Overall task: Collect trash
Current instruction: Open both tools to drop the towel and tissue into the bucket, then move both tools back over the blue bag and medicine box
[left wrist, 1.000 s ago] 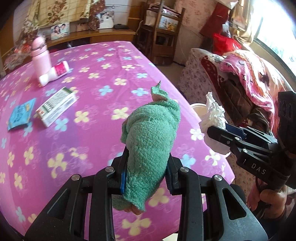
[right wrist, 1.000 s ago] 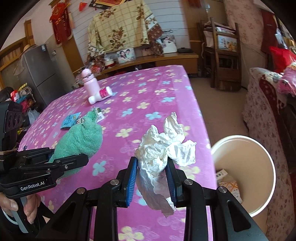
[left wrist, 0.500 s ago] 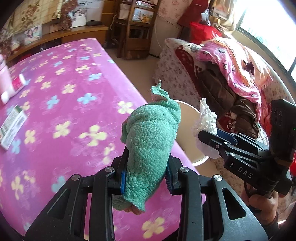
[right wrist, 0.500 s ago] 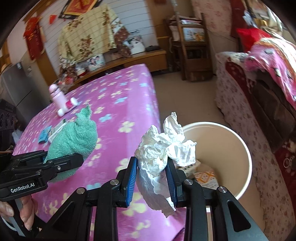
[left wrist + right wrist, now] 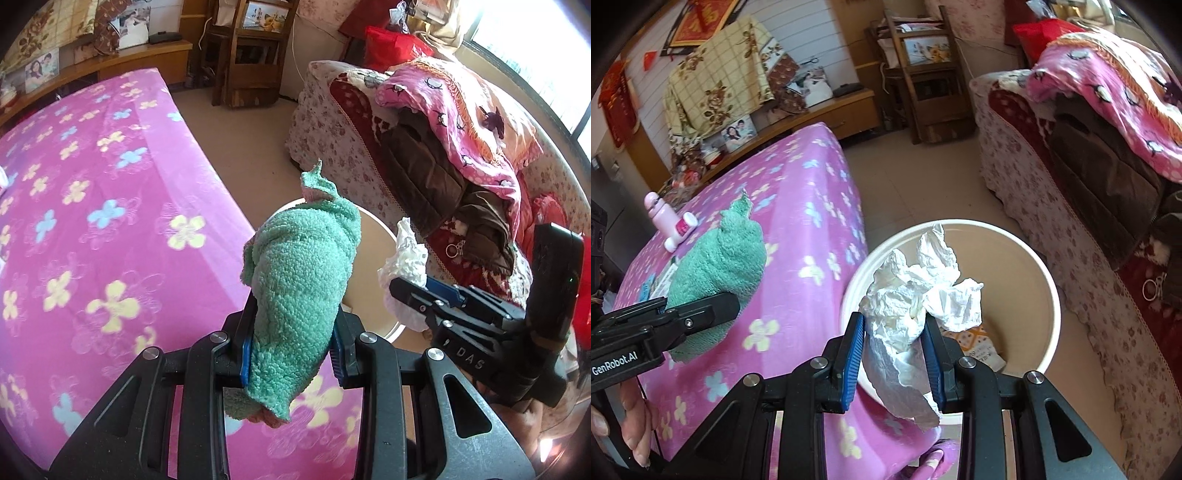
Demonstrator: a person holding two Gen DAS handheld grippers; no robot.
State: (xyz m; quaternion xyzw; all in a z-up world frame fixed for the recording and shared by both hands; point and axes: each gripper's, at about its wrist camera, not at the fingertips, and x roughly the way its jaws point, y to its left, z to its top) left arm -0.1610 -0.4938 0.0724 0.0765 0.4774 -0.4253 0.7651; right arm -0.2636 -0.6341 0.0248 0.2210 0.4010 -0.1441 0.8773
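We see a green towel (image 5: 303, 280) of nubby, looped terry cloth, matt and rough. The tissue (image 5: 919, 295) is thin white paper, crumpled into sharp creases. Both grippers look like matt black plastic with bright metal screw heads and ribbed blue pads (image 5: 851, 363). The bin (image 5: 1034, 266) at 3 o'clock of the table seems smooth plastic, cream inside with a slightly glossy white rim. The tablecloth (image 5: 110, 221) is soft pink printed cloth. The chair (image 5: 923, 74) at 12 o'clock is dark varnished wood. The blanket (image 5: 461, 122) looks fleecy.
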